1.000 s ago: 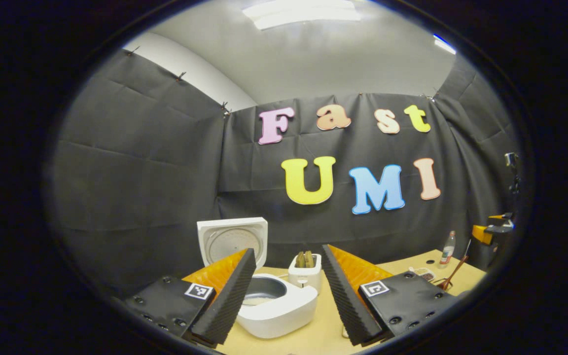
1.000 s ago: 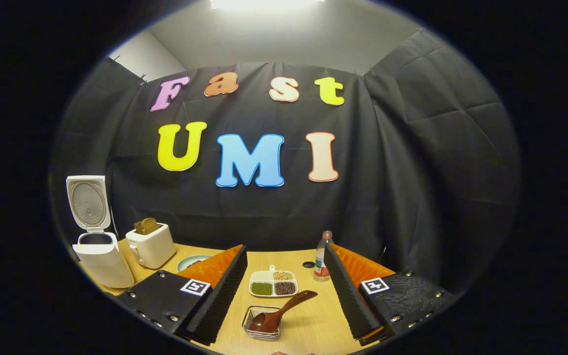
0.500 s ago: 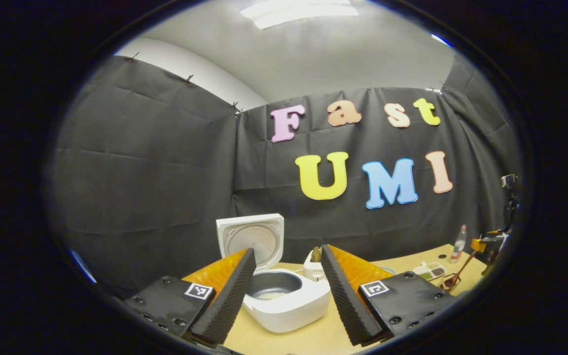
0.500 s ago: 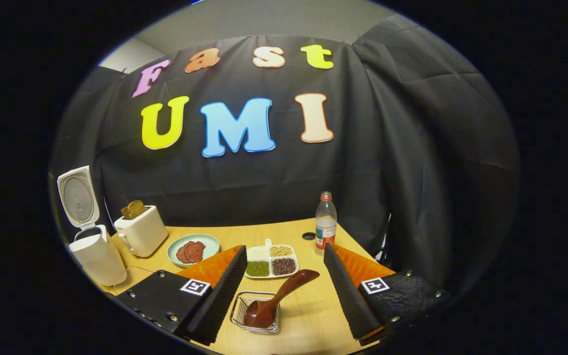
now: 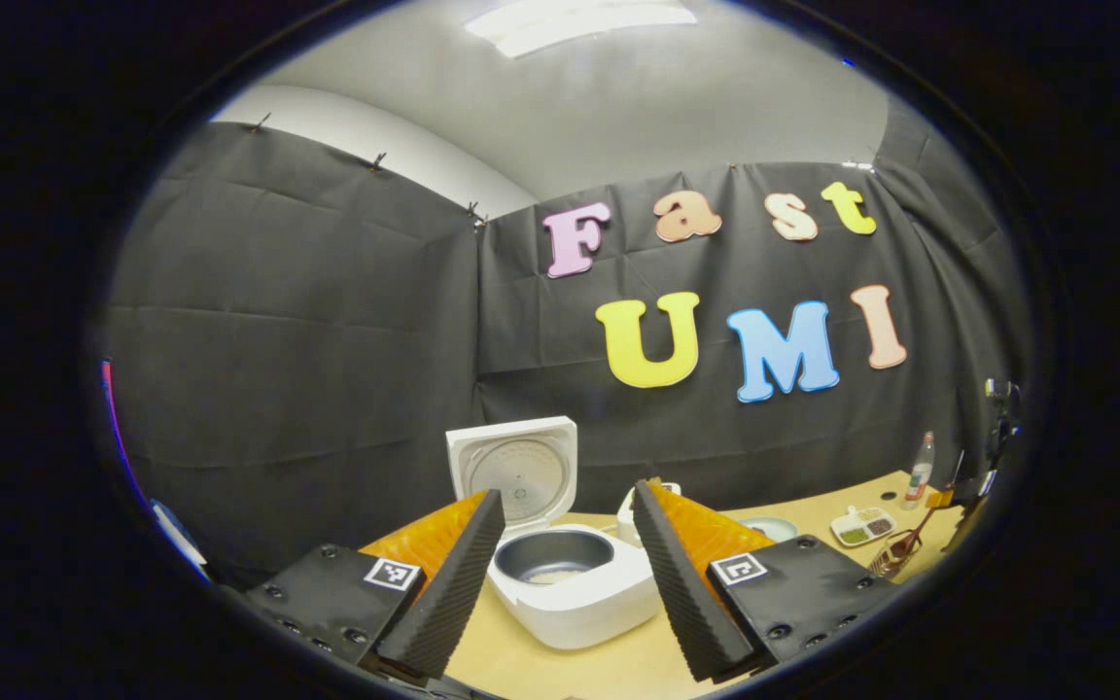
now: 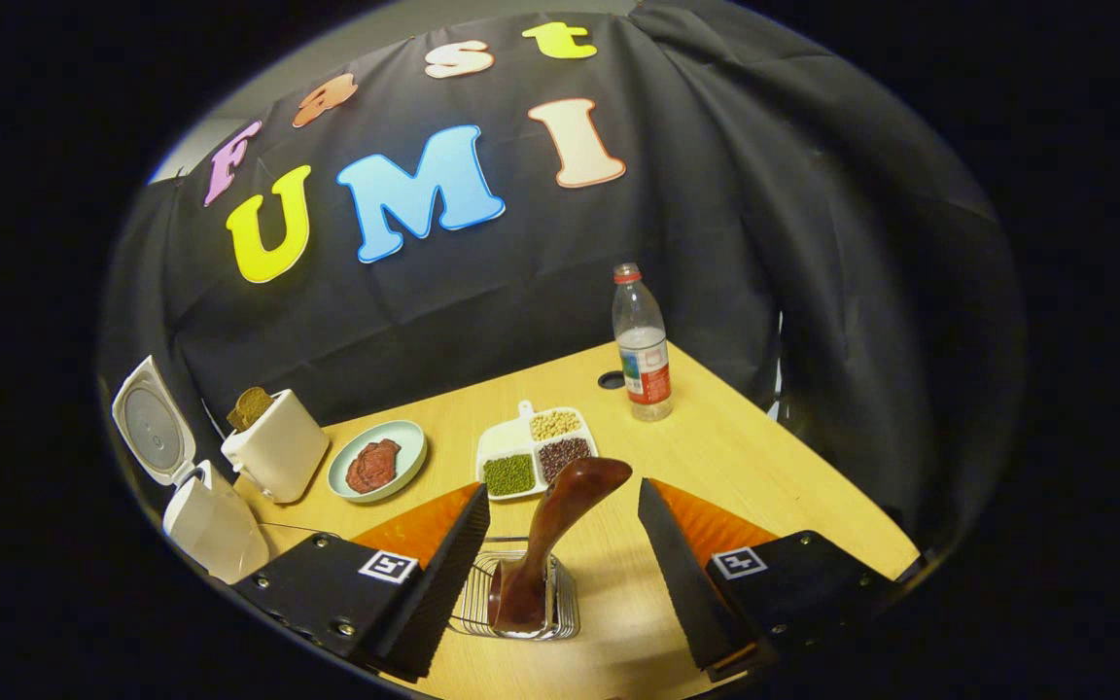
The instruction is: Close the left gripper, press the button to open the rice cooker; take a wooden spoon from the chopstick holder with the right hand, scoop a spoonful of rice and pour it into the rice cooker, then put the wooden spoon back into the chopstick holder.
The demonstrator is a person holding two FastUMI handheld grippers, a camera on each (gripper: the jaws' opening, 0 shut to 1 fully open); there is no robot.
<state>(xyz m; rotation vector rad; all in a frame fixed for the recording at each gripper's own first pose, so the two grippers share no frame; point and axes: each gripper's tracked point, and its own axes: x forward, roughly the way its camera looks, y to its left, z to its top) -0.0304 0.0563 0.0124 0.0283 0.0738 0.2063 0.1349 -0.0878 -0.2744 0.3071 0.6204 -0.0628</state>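
Note:
The white rice cooker (image 5: 575, 598) stands with its lid (image 5: 513, 473) up, and its grey inner pot holds a little white at the bottom. My left gripper (image 5: 560, 540) hangs open just in front of it, touching nothing. In the right gripper view the cooker (image 6: 215, 520) shows at far left. A dark wooden spoon (image 6: 545, 530) stands bowl-down in the wire chopstick holder (image 6: 521, 598), handle leaning up and right. My right gripper (image 6: 560, 525) is open, with the handle between its fingers and untouched. The divided white dish (image 6: 536, 452) holds green, dark and pale grains.
On the wooden table (image 6: 745, 457) stand a white toaster (image 6: 273, 447) with bread, a pale green plate (image 6: 375, 462) of reddish meat, and a plastic water bottle (image 6: 643, 345) near a cable hole. The other gripper (image 5: 968, 486) and the wire holder (image 5: 895, 554) show far right in the left gripper view.
My right gripper has tilted down and closed in over the holder, so the spoon handle now rises between its fingers. My left gripper has swung left a little; the cooker sits more centred.

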